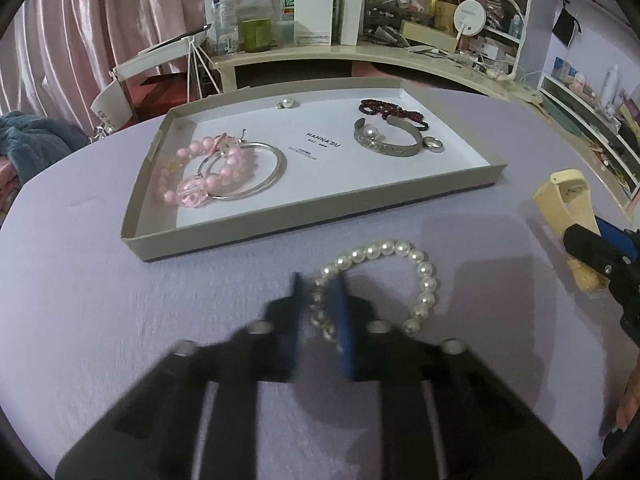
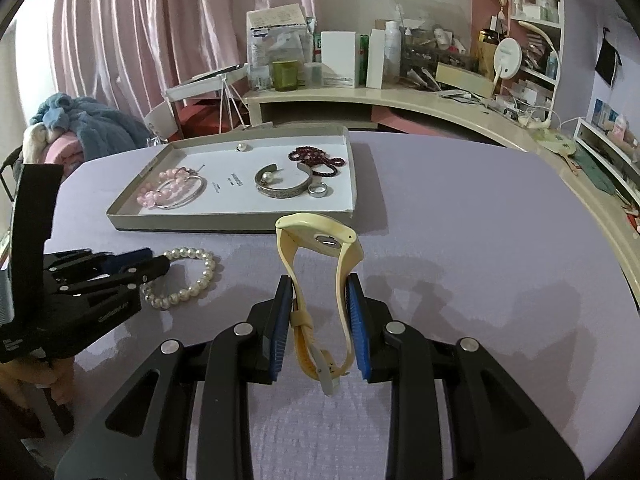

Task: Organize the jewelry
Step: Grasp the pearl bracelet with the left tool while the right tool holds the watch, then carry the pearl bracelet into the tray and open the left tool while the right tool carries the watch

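Right wrist: lilac table before pink curtains

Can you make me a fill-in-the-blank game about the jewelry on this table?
1. The right gripper holds a cream-colored ____.
2. The left gripper has its fingers closed on a string of white ____.
3. The pink bead bracelet lies inside a flat ____.
4. In the tray, the small silver ring sits right beside the wide silver ____.

Missing words: watch; pearls; tray; cuff bracelet
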Motion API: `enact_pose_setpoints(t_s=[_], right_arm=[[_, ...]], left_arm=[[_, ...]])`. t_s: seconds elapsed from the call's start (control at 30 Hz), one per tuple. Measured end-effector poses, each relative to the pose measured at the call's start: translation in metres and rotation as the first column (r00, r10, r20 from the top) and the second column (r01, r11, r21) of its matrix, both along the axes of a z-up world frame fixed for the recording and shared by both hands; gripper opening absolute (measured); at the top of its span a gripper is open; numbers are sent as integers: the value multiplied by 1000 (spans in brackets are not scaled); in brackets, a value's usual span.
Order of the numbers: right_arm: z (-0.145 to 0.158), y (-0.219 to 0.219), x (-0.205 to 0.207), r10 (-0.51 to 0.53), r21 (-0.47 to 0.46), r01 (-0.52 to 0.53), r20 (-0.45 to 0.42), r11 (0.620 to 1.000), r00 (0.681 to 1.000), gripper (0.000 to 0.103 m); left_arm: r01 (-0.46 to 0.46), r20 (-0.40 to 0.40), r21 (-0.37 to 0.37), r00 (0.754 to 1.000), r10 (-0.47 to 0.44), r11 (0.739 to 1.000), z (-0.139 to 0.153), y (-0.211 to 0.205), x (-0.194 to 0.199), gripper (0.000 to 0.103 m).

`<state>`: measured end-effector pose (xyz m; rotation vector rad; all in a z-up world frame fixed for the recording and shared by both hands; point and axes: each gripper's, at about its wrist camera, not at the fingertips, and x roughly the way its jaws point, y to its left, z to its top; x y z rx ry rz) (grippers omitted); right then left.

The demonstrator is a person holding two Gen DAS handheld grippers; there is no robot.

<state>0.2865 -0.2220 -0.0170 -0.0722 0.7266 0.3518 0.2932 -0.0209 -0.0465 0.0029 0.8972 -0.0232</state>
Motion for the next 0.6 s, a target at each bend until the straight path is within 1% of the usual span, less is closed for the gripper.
enact_pose_setpoints(t_s=[0.17,0.23,0.37,0.47,0.6], right_arm=[[3,3,-5,9,-6,-9,12,1000,1000,29],[6,5,-8,12,-15,-11,31,1000,999,29],[14,9,-13,20,-24,-19,61,1000,998,29],[19,13,-18,25,-39,-22,91,999,996,29],[23,16,-20,35,-32,-32,98,999,995,29]], left_arm=[[9,0,-19,1000,-9,1000,2,2,-3,9],[11,7,-24,1000,-11,1000,5,4,-6,9],[18,65,-42,998,-15,999,28,11,-14,9],[22,119,-61,993,-14,998,51,16,-21,9],[25,181,-81,983,-10,996,80,21,-29,9]])
